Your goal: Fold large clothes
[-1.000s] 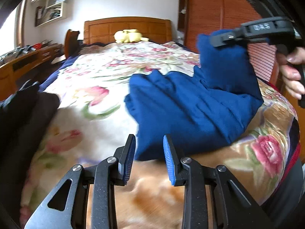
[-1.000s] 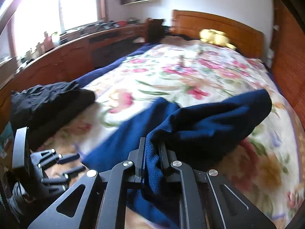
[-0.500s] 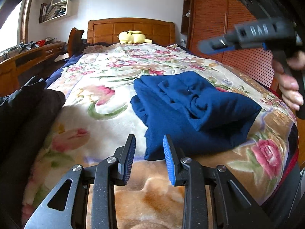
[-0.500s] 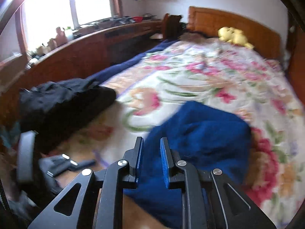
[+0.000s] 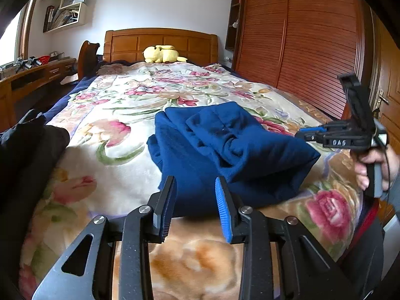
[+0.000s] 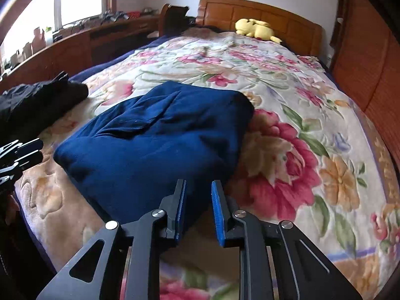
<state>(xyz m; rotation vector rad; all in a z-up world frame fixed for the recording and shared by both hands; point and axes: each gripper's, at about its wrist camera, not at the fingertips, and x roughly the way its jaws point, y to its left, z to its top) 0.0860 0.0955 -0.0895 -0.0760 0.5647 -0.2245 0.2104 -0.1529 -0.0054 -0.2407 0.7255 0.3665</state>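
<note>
A: What differs from a second ago?

B: Then the right gripper (image 6: 197, 208) was pinching a raised flap of the blue garment (image 6: 160, 135). The flap now lies flat on the folded bundle, and those jaws have just been opening, with nothing between them.

A: And where is the bundle?

B: On the floral blanket (image 6: 300, 115) at the foot of the bed, just ahead of the right gripper, whose tips hang by its near right corner. I cannot tell whether the left pad brushes the cloth.

A: The left gripper (image 5: 195, 205)?

B: Partly open and empty, as before, at the bundle's near edge. 1 black garment (image 5: 27, 150) lies off to the left, well apart.
</note>
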